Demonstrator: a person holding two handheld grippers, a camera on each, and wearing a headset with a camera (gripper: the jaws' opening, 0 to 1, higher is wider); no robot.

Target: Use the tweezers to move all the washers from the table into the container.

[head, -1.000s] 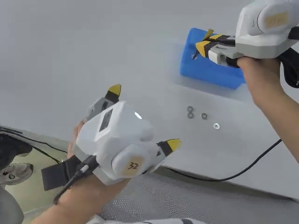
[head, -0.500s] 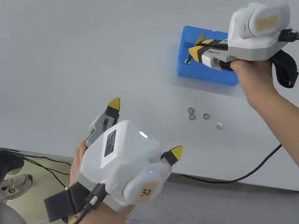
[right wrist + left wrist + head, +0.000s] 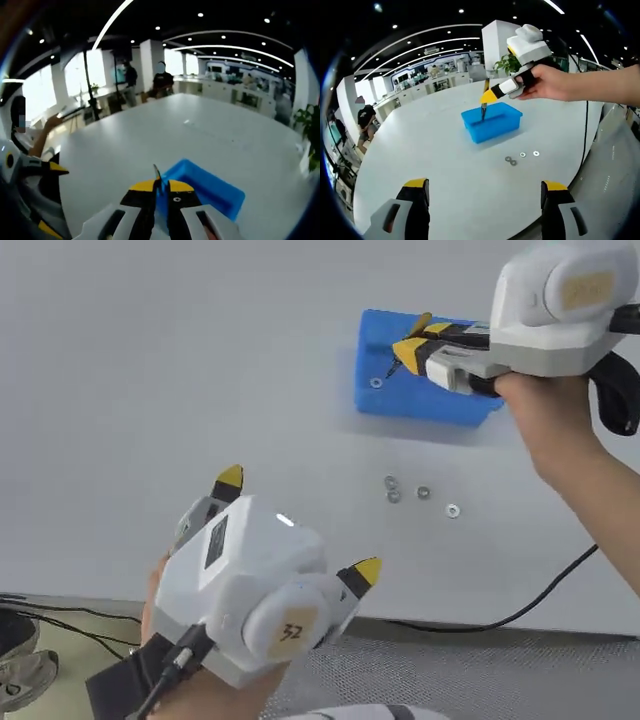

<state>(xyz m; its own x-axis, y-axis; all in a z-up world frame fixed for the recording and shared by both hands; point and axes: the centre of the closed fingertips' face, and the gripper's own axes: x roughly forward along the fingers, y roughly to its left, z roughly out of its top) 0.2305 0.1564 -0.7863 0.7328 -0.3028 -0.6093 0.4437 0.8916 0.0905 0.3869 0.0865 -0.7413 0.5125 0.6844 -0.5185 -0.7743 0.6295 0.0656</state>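
Dropped from tweezers, washer now lies inside blue container.

Round white table in open office under ceiling lights.

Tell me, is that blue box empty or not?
Not empty: one washer lies inside the blue container, seen in the head view.

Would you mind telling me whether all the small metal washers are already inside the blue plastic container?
No, four small metal washers lie on the white table, outside the blue plastic container.
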